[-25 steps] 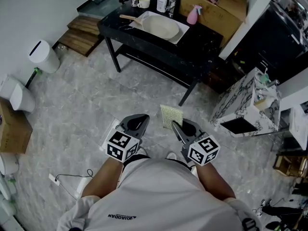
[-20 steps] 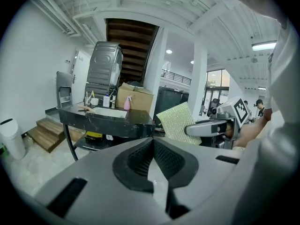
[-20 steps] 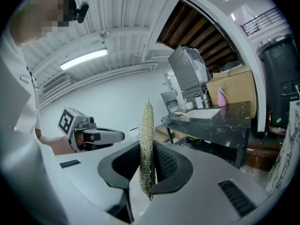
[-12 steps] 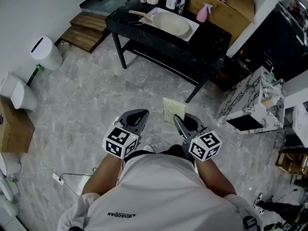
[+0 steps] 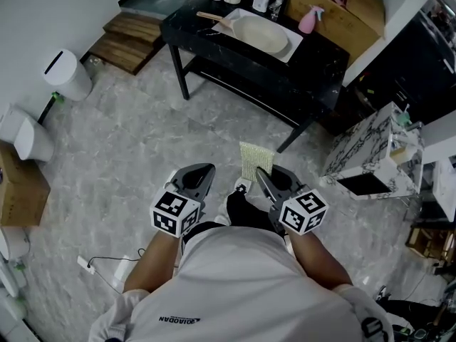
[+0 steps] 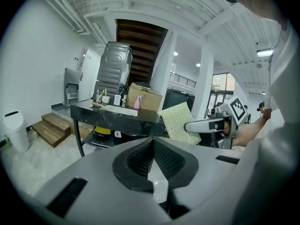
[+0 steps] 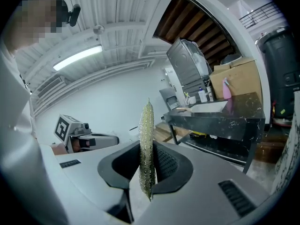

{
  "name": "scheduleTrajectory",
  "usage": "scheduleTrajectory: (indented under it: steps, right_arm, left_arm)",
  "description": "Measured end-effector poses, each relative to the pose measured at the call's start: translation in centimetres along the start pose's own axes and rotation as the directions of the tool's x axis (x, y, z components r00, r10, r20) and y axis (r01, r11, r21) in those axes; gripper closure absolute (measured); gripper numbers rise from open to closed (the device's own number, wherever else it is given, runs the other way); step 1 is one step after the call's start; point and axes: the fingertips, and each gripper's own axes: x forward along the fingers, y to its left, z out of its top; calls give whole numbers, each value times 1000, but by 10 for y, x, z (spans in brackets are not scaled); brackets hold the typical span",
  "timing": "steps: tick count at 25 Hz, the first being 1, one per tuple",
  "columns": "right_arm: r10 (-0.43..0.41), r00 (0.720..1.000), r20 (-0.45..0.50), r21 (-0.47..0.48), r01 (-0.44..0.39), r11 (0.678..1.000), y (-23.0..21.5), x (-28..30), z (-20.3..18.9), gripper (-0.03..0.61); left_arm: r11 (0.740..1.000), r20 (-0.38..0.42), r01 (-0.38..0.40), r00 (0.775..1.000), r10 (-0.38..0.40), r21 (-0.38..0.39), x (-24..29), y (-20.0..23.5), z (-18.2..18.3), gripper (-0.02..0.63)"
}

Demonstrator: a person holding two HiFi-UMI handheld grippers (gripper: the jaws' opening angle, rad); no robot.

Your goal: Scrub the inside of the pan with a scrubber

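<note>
Scrubber stands edge-up, clamped in my right fingers; left fingers are closed, empty. Pan lies on the desk, well ahead of the scrubber, the right side nearer.

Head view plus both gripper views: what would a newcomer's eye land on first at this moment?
The yellow-green scrubber stands out first, clamped edge-on in the right gripper, which is low in front of the person. Beside it the left gripper is shut and empty. Far ahead, the pale pan sits on the black table, well away from both grippers.
</note>
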Motion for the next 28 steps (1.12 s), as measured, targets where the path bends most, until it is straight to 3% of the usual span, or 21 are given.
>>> scheduleTrajectory:
  steps: [11,28]
  right_arm:
    - [-9,999,40,13,9,1000,-52,58,40,494]
    - [-57,994,91,1,57,998,-201,147,139,494]
  left_arm:
    - [1000,-25,12,1000,-11,23,55,50,24,600]
    - [993,-27,73,997,-71,98,225,133,124,600]
